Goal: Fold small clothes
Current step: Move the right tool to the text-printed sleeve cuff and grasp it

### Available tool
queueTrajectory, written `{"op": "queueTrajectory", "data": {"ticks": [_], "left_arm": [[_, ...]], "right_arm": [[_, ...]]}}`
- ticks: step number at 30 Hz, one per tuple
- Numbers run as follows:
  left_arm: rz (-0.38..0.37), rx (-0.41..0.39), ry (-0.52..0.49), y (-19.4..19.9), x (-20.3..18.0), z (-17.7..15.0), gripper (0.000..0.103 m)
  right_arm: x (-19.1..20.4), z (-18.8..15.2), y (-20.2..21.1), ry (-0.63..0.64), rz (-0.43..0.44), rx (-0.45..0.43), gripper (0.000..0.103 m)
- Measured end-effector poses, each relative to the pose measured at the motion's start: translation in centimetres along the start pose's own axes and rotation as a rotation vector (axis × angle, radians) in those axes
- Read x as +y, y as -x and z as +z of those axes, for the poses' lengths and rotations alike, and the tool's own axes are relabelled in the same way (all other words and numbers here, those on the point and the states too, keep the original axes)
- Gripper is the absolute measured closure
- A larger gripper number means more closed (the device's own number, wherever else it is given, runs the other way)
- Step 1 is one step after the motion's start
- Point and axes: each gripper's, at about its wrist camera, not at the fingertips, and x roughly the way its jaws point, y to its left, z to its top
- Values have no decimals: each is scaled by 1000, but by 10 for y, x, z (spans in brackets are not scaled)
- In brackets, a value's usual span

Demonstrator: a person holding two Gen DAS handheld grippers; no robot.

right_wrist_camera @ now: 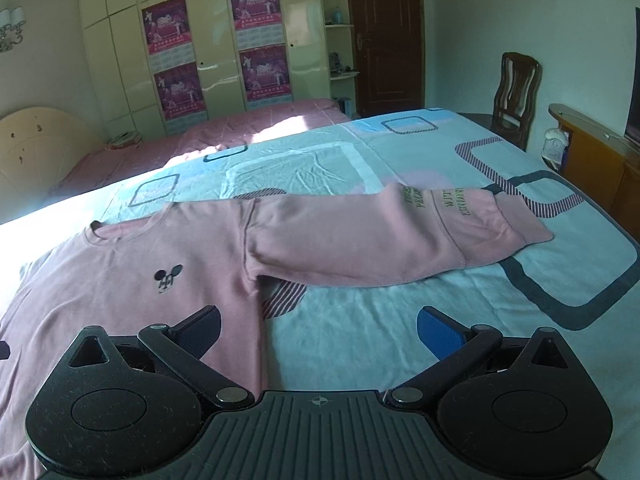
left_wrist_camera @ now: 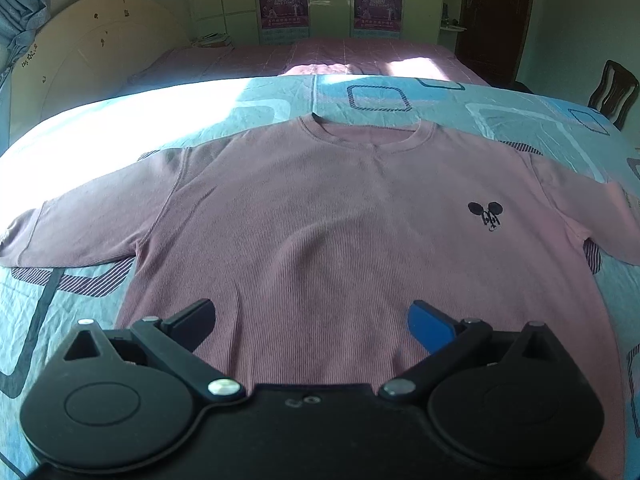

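One bed, light-blue sheet with square outlines, broad bare stretch right of garment. One pink ribbed sweatshirt, flat, front up, sleeves spread; printed sleeve reaching toward bed's right edge. Mouse emblem on chest. Left tool spread wide over hem, gripping nothing. Right tool spread wide, straddling side edge, gripping nothing.

Blown-out sunlight left, dim foreground, fisheye warp
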Motion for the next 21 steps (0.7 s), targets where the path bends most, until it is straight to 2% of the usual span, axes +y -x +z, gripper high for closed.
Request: {"op": "queueTrajectory", "data": {"ticks": [10, 15, 16, 17, 18, 19, 21], "left_arm": [[10, -37, -25, -36, -26, 20, 1], [3, -52, -13, -47, -29, 26, 1], [13, -49, -17, -49, -30, 27, 1], [23, -47, -25, -53, -32, 28, 1], [30, -46, -29, -54, -32, 28, 1], [36, -44, -33, -56, -33, 29, 1], [47, -29, -37, -60, -32, 30, 1]], "right_arm": [[-101, 31, -61, -194, -171, 5, 1], [-139, 34, -87, -277, -214, 33, 1], [-145, 35, -91, -293, -217, 32, 3], [-150, 36, -94, -311, -216, 35, 13], [-156, 37, -100, -336, -211, 50, 40], [-161, 37, -104, -357, -212, 58, 47], [-166, 37, -111, -380, -220, 52, 47]]}}
